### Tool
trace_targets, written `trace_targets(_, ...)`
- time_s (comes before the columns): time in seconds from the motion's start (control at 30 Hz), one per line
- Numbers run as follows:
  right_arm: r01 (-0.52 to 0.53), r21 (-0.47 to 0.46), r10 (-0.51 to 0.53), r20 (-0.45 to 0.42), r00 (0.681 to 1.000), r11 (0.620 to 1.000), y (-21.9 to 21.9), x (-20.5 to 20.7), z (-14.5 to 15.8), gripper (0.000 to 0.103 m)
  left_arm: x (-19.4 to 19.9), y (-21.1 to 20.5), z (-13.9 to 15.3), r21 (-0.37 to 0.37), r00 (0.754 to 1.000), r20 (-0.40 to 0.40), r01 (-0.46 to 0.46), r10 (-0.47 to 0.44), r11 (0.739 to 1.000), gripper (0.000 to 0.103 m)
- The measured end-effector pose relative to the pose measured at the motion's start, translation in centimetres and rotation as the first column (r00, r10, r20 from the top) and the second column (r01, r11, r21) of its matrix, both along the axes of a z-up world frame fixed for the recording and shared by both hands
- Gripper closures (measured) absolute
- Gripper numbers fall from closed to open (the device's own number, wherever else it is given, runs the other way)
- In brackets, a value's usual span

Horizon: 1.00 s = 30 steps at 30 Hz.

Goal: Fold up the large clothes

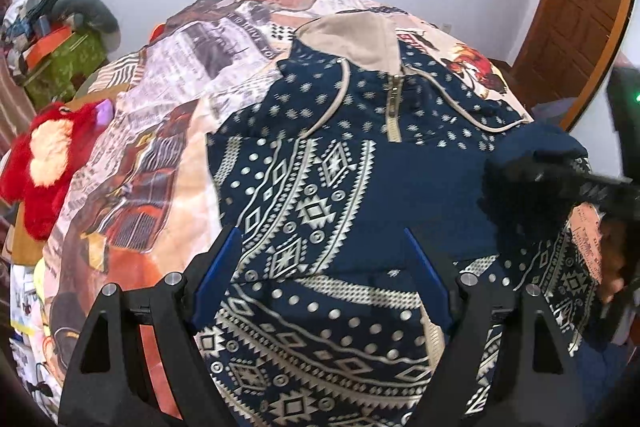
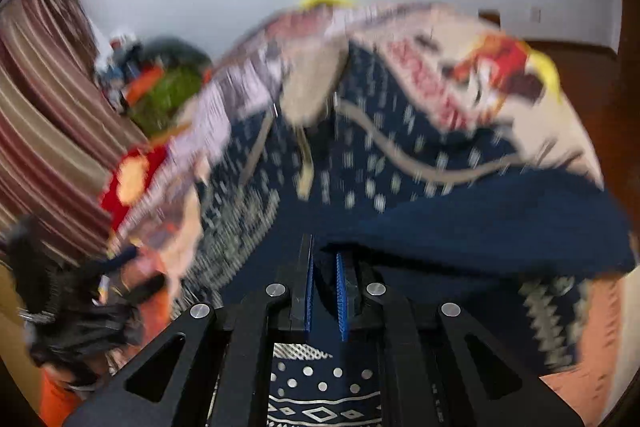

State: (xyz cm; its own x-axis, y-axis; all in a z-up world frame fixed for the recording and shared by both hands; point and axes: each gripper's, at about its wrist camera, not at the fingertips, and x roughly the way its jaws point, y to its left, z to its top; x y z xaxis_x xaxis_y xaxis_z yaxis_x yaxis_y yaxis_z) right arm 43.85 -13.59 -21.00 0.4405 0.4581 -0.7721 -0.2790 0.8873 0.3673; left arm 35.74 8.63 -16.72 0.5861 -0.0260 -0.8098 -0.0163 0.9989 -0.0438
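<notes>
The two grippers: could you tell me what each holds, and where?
Right gripper pinches the navy patterned hooded jacket by its plain navy sleeve; left gripper holds nothing.

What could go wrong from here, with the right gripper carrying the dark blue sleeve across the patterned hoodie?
1. The right gripper pinches only a small bit of the sleeve; the fabric may slip out mid-fold.
2. The left gripper hangs open above the hoodie, pinning nothing, so the body could drag or bunch.
3. The right wrist view is heavily blurred; a fast sweep might land the sleeve crooked over the zipper.
</notes>
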Motion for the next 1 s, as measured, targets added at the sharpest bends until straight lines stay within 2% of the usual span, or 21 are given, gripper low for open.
trace_targets(0.2,-0.024,-0.112,0.012,-0.105,0.994,0.993,2.1,0.6,-4.0,0.095,-0.6,1.3,-0.6,-0.001,1.000,-0.013,-0.028,0.028,1.000,0.022)
trace_targets(0.33,-0.062,-0.167,0.037,-0.147,0.988,0.984,2.3,0.4,-4.3,0.092,-0.7,1.4,-0.7,-0.008,0.999,-0.019,-0.038,0.037,0.999,0.022)
trace_targets(0.37,-0.072,-0.166,0.046,-0.156,0.987,0.983,2.2,0.2,-4.2,0.086,-0.8,1.4,-0.6,-0.009,0.999,-0.018,-0.037,0.037,0.999,0.022)
trace_targets(0.43,-0.081,-0.147,0.055,-0.171,0.984,0.986,1.9,0.0,-3.7,0.066,-0.8,1.1,-0.2,-0.011,0.999,-0.015,-0.033,0.033,0.999,0.022)
trace_targets(0.47,-0.081,-0.130,0.058,-0.168,0.984,0.988,1.7,-0.3,-3.3,0.050,-0.8,1.0,0.0,-0.010,0.999,-0.012,-0.030,0.029,1.000,0.022)
trace_targets(0.5,-0.078,-0.117,0.060,-0.149,0.987,0.990,1.5,-0.6,-2.6,0.044,-0.8,0.7,0.4,-0.009,1.000,-0.006,-0.024,0.024,1.000,0.022)
trace_targets(0.67,-0.071,-0.087,0.069,-0.033,0.997,0.994,-1.1,-2.5,1.9,0.043,-0.5,-2.0,3.3,0.001,0.999,0.032,0.034,-0.034,0.999,0.022)
trace_targets(0.8,0.002,-0.085,0.004,0.071,0.997,0.996,-5.6,-4.0,5.0,0.033,0.7,-6.3,5.9,0.005,0.990,0.075,0.123,-0.123,0.992,0.022)
trace_targets(0.9,0.075,-0.129,-0.056,0.151,0.987,0.989,-9.8,-5.2,6.7,0.031,2.3,-10.8,6.9,-0.001,0.975,0.081,0.209,-0.208,0.978,0.022)
trace_targets(1.0,0.148,-0.183,-0.109,0.211,0.972,0.972,-14.1,-6.6,7.6,0.030,4.0,-15.7,6.8,-0.001,0.955,0.069,0.289,-0.288,0.957,0.022)
